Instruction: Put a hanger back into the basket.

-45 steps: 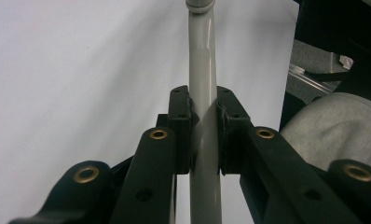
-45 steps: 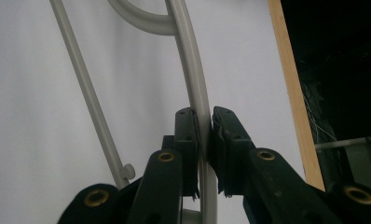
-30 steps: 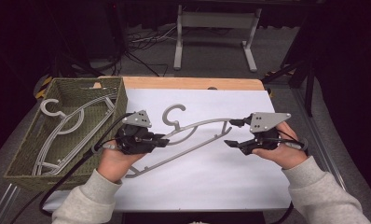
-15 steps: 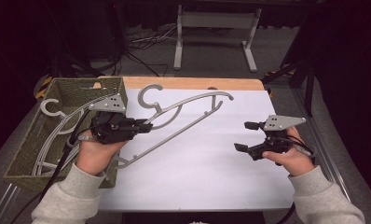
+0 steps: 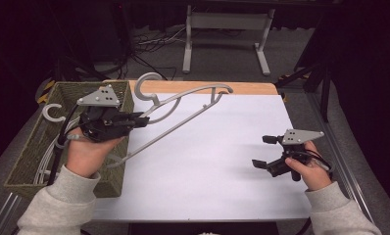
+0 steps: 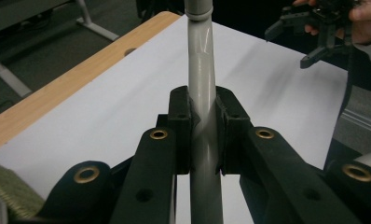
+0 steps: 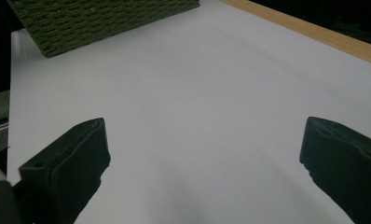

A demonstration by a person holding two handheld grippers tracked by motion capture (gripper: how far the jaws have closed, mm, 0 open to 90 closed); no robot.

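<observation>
The grey hanger (image 5: 183,115) hung clear of the counter (image 5: 222,171), pinched at its lower bar in the jaws of my left gripper (image 6: 203,130), its hook (image 5: 146,83) up over the back edge near the woven basket (image 5: 31,156). I judged I was carrying it to that basket, where other hangers (image 5: 51,115) already lay. The next move called for swinging the long arm round and lowering it inside without catching the rim or the hooks poking out. My right gripper (image 5: 269,152) sat low over the white sheet at the far side, its jaws having just been opening, now spread wide with nothing between them. Beyond the counter stood a metal stand (image 5: 225,36) and floor cables (image 5: 149,46), well apart.
</observation>
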